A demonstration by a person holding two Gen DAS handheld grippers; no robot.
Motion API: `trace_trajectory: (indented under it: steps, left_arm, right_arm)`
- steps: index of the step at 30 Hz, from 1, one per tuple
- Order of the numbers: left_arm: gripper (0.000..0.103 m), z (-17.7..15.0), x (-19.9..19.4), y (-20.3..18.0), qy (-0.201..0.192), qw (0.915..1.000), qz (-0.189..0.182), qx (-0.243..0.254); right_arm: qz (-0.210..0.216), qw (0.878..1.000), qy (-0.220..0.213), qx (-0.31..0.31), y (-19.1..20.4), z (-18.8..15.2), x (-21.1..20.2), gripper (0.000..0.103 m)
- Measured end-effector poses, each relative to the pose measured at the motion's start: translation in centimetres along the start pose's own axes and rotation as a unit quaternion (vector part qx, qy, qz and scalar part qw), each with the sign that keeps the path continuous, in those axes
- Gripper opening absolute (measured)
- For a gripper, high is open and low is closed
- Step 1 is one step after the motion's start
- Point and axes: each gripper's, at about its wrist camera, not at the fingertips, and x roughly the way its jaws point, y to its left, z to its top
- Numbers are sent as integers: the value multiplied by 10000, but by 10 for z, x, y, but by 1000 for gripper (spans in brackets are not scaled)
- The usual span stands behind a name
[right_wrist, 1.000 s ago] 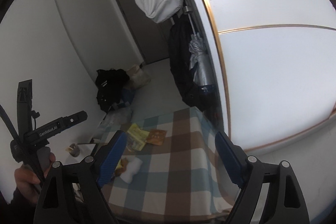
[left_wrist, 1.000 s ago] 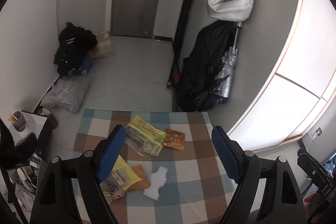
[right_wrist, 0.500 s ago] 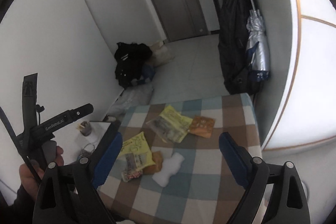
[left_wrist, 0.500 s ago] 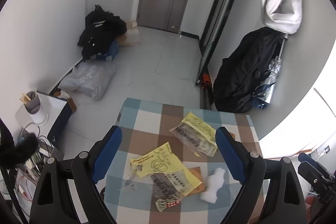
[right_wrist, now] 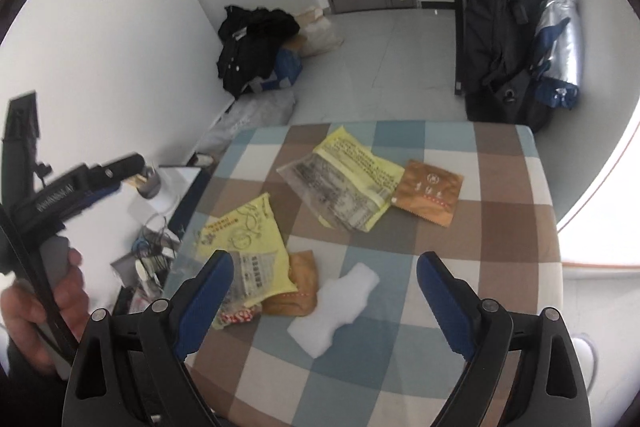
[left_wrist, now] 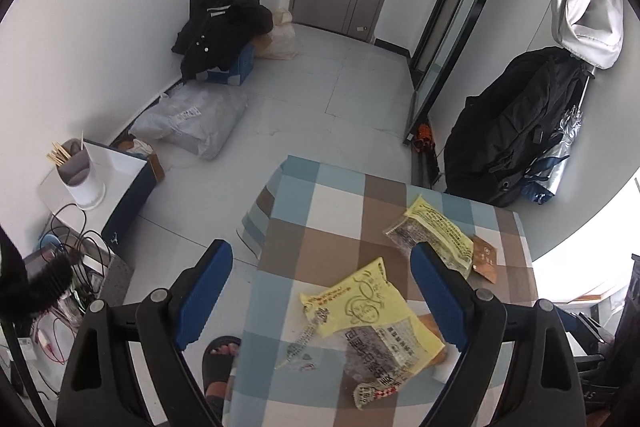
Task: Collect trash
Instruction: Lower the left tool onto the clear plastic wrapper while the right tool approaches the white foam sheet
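Observation:
Trash lies on a checked table [right_wrist: 460,239]: a near yellow wrapper [right_wrist: 244,239] [left_wrist: 360,307], a far yellow wrapper [right_wrist: 352,171] [left_wrist: 436,231], an orange sachet [right_wrist: 428,197] [left_wrist: 484,257], a second orange sachet [right_wrist: 298,291] under the near wrapper, and a white foam piece [right_wrist: 340,307]. My left gripper [left_wrist: 320,295] is open and empty, above the table's left edge near the yellow wrapper. My right gripper [right_wrist: 324,299] is open and empty, above the foam piece. The left gripper body [right_wrist: 60,187] shows in the right wrist view.
On the floor left of the table stand a white box [left_wrist: 116,171] with a cup of sticks [left_wrist: 76,167], cables [left_wrist: 76,239], a plastic bag [left_wrist: 192,119] and black clothes [left_wrist: 220,23]. A black bag [left_wrist: 512,131] and folded umbrella [right_wrist: 560,27] lean at the right wall. A sandalled foot [left_wrist: 220,359] is beside the table.
Both grippers have tilted down and moved closer to the table. The trash now sits larger and lower in both views; the left gripper has shifted left. Both stay open.

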Motion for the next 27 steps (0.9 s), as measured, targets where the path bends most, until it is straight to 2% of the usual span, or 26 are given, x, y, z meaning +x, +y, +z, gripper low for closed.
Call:
trace_trajectory:
  steps: [8, 11, 14, 16, 19, 27]
  left_arm:
    - [89, 4, 15, 15, 180, 9997, 125, -149]
    - [89, 5, 21, 19, 305, 9993, 143, -185]
    - [89, 5, 27, 23, 425, 9987, 126, -244]
    - [89, 5, 32, 28, 507, 9982, 153, -284]
    - [89, 5, 36, 33, 616, 9973, 169, -360]
    - [89, 4, 44, 37, 801, 9957, 197, -425]
  right_arm:
    - [76, 9988, 435, 190, -8, -7, 43, 93]
    - [-15, 9978, 629, 227, -7, -11, 58, 91]
    - [-35, 9958, 830, 372, -10, -14, 70, 83]
    - [-60, 9950, 889, 443, -11, -14, 74, 82]
    - [-137, 9946, 903, 486, -13, -15, 78, 78]
    - [-208, 9940, 904, 575, -19, -15, 80, 59]
